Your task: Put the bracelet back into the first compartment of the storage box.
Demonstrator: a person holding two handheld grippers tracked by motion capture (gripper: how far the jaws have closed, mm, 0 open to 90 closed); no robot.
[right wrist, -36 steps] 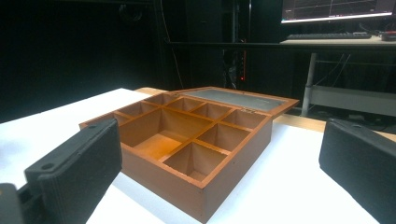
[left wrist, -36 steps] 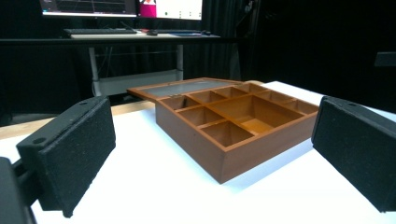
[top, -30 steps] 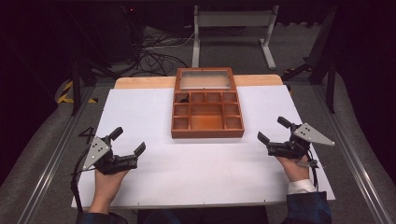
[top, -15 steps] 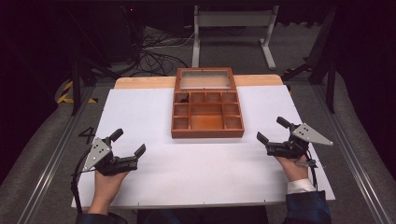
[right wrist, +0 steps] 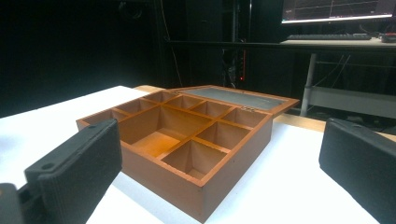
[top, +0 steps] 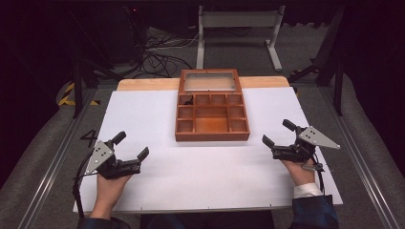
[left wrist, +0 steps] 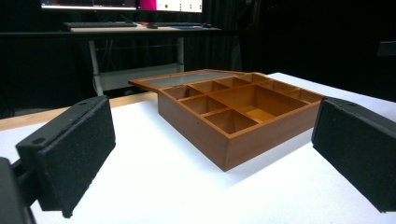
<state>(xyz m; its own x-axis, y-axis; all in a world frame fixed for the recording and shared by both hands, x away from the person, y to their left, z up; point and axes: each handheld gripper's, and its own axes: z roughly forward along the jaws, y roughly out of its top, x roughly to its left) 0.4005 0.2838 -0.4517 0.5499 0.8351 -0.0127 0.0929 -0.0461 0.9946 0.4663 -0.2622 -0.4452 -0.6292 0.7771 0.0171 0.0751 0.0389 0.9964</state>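
A brown wooden box (top: 212, 126) with several open compartments stands at the middle back of the white table top (top: 157, 119). Its glass-paned lid (top: 210, 81) lies folded back flat behind it. A small dark thing (top: 187, 100) sits in the back left compartment. My left gripper (top: 131, 144) rests low at the front left, open and holding nothing, with the box (left wrist: 243, 116) ahead between its jaws. At the front right my right gripper (top: 276, 132) is open too, with nothing in it, and points at the box's (right wrist: 187, 140) near corner.
A wooden strip (top: 143, 84) edges the table's far side. Beyond it stand a metal frame (top: 239, 28) and loose cables (top: 153, 57) on the floor. Metal rails (top: 47, 157) run along both sides of the table. A desk with monitors (left wrist: 121, 7) stands in the dark background.
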